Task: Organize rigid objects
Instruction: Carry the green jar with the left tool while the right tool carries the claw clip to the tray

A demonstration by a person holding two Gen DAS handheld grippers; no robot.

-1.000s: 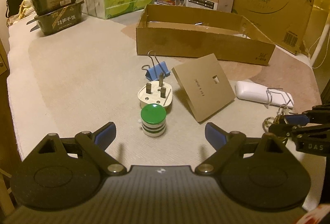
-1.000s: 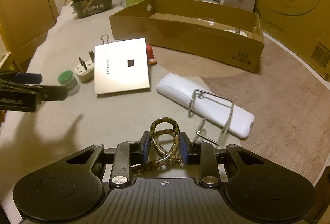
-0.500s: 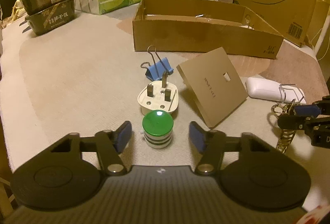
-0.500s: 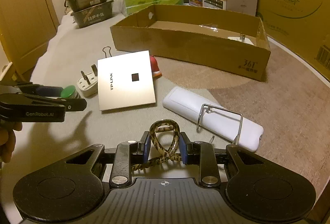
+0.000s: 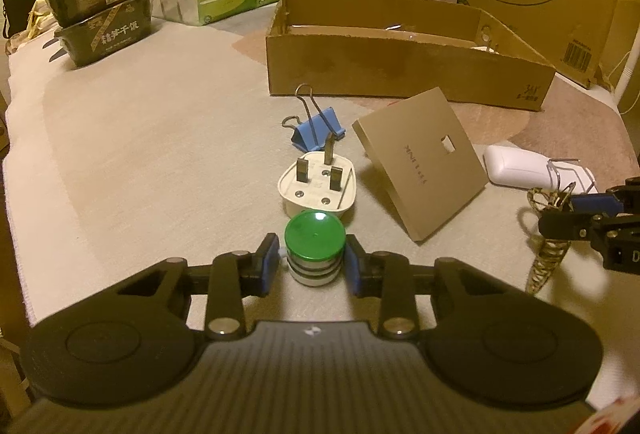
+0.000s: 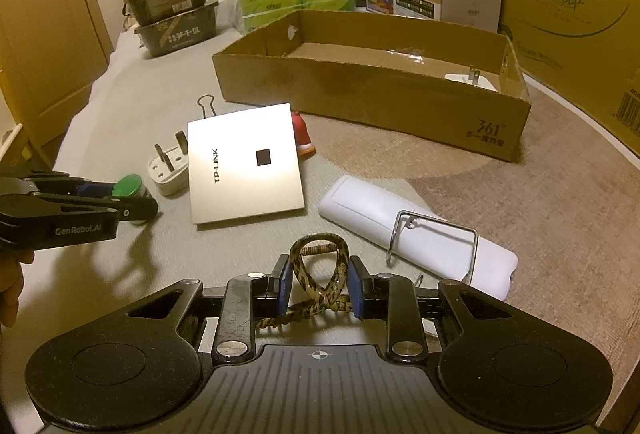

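Landmark for all positions: the open cardboard box at the back of the table.

Left gripper: its blue pads bracket the green-capped jar, which stands well in front of the box's left end. The right pad appears to touch the jar wall; a thin gap may remain at the left pad, so a firm grip cannot be confirmed. Risk: the jar is round and smooth-sided. If lifted before both pads seat, it may roll out or pivot between the pads. It also stands just in front of the white plug; a forward push would knock the plug and the blue binder clip beyond it.

Centre: the gold TP-LINK panel lies in front of the box, propped at its far edge on a small red object. Risk: a low carry towards the box could clip the raised edge.

Right gripper: jaws narrow, clamped on a patterned looped cord, in front of the box's right half. Its tail hangs free below the fingers. Risk: the tail may snag the wire bracket lying over the white remote-like case just beside it, dragging both. The cord is slack, so it may also slip through the pads.

Inside the box, a white adapter sits at the right end; dropped items could land on it.
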